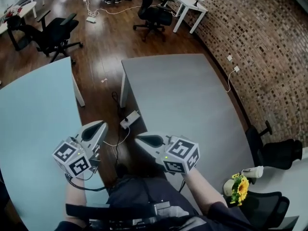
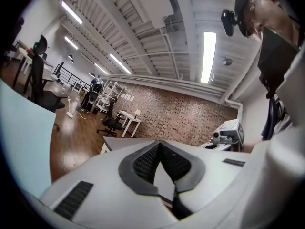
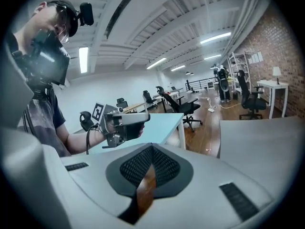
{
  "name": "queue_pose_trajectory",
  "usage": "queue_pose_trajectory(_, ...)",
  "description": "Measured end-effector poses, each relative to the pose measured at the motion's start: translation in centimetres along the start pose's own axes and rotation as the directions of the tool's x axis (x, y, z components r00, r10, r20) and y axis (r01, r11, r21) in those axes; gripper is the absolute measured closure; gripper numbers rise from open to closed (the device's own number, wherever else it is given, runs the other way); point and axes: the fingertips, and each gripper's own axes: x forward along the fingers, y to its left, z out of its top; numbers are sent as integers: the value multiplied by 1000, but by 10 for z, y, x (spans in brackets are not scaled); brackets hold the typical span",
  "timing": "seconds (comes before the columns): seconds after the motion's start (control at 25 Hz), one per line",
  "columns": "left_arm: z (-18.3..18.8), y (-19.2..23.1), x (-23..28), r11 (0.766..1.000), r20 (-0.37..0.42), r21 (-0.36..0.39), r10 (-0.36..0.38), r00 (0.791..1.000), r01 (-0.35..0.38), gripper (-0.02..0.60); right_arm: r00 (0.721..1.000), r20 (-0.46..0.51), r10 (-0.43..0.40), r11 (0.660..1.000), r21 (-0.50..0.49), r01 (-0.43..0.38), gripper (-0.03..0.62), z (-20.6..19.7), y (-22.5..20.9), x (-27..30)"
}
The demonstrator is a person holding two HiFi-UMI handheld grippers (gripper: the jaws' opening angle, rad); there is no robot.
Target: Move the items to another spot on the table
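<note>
Both the left tool (image 1: 100,125) and the right tool (image 1: 140,139), white two-jaw units, have jaws pressed together on nothing. A yellow sunflower bunch (image 1: 239,189) beside a cream vase (image 1: 228,186) sits by the near right corner of the grey tabletop (image 1: 183,95), well apart from both tools, which hang at the gap of brown wooden floor (image 1: 103,57) between that tabletop and a pale blue tabletop (image 1: 33,109).

Blue table (image 1: 33,124) cut by left edge; chair (image 1: 267,207) by bottom edge.
</note>
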Motion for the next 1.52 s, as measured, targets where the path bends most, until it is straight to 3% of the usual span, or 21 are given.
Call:
queue_pose_trajectory(0.12,4,9,-16,1000,21,-9,13,1000,-13,577,999,-40,13,998,-63,-16,608,4,5,19)
queue_pose_trajectory(0.32,1,26,-55,991,44,8,135,990,-136,577,992,-68,103,985,-130,-111,608,15,18,51)
queue_pose_trajectory(0.44,0,35,-81,974,54,28,223,973,-224,577,980,-95,174,969,-158,-187,608,19,31,72)
queue_pose_trajectory(0.76,4,61,-143,887,95,-10,460,883,-462,577,923,-146,355,889,-251,-382,608,39,53,126)
queue_pose_trajectory(0.96,22,82,-160,805,57,13,592,804,-593,577,901,-126,416,871,-230,-434,608,51,42,151)
queue_pose_trajectory(1.08,27,86,-146,788,24,18,615,788,-615,577,895,-106,432,876,-184,-445,608,52,20,160)
queue_pose_trajectory(1.28,37,99,-104,758,-31,89,650,759,-646,575,905,-70,420,895,-131,-426,608,62,-28,173)
queue_pose_trajectory(1.4,52,108,-75,762,-65,121,646,761,-636,577,913,-56,403,892,-199,-406,608,74,-55,166)
queue_pose_trajectory(1.52,75,119,-47,760,-94,212,642,761,-615,576,919,-39,393,879,-278,-388,608,84,-86,167)
